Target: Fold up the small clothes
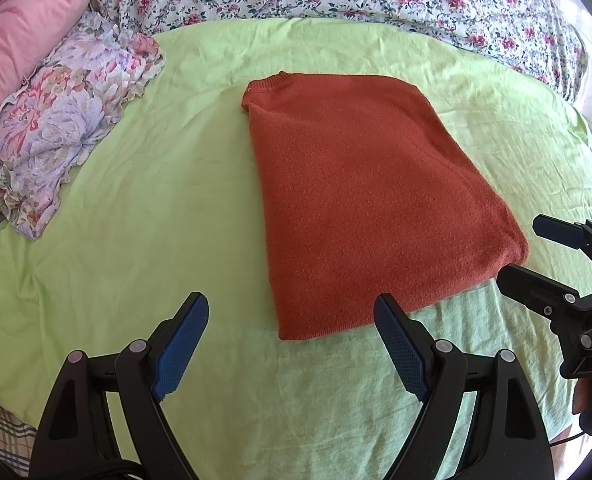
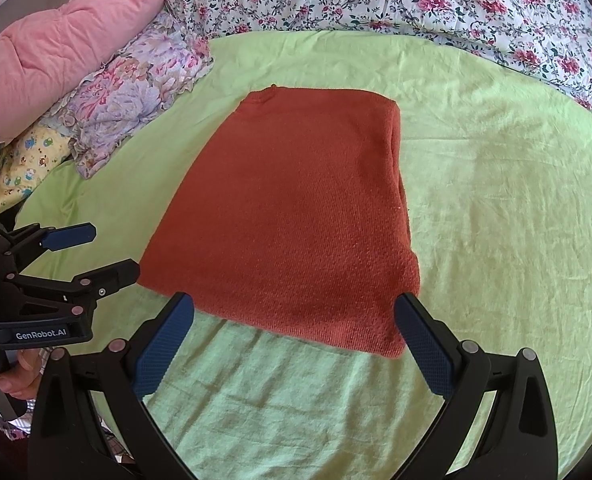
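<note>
Rust-red knitted sweater (image 2: 296, 216) lying flat on the lime-green bedsheet (image 1: 135, 200), already folded into a neat oblong (sleeves tucked under, probably), left gripper (image 1: 291, 340) and right gripper (image 2: 296, 344) both spread wide, empty, poised at its near hem.

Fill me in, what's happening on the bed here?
A person holds a gripper in each hand over a rust-red knit sweater lying folded into a rectangle on the green sheet. The left gripper and the right gripper are both open and empty, near the sweater's closest edge. Neither is touching it.
</note>
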